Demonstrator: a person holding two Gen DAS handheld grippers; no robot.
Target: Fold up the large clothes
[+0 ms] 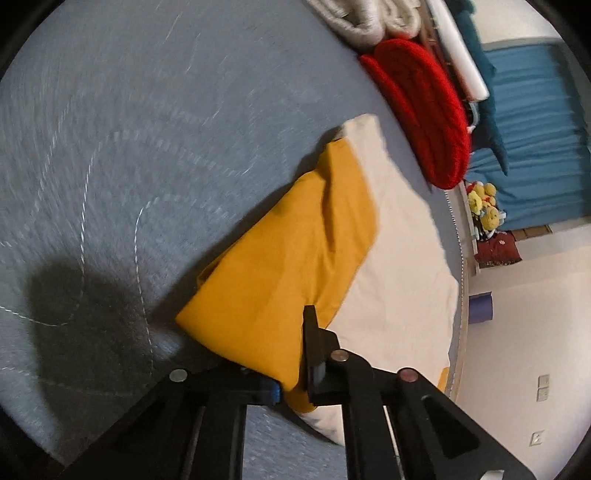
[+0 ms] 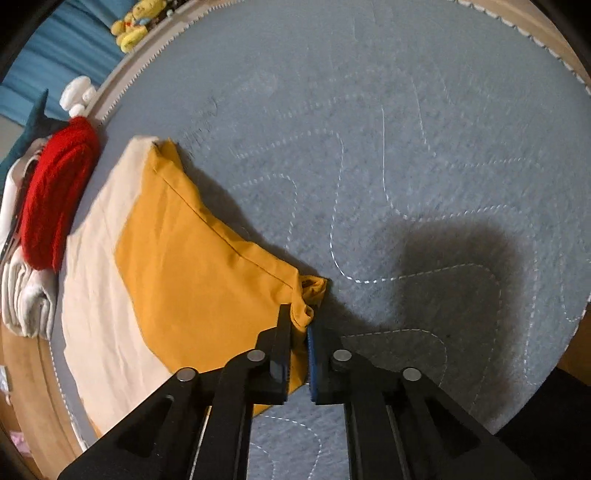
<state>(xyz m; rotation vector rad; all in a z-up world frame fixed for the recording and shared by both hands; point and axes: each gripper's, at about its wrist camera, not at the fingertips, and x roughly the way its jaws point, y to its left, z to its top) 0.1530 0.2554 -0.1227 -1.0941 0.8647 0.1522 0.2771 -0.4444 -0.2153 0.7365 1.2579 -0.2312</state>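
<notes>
Yellow cloth (image 1: 280,258) hides left finger of left gripper (image 1: 295,373); only blue pad edge shows. Cream cloth (image 1: 399,258) partly under yellow cloth, its near corner behind gripper frame. Quilted grey surface (image 1: 147,129) smeared by motion blur in left wrist view. Grey-white folded stack (image 1: 365,18) cut by top edge. Plush toys (image 1: 484,210) too small to tell which kind. In right wrist view, bunched yellow corner (image 2: 306,306) hides what lies between pads of right gripper (image 2: 299,347).

Smooth matt yellow cloth (image 2: 207,258), quilted grey-blue mat (image 2: 406,147), chunky red knit (image 1: 424,122)
</notes>
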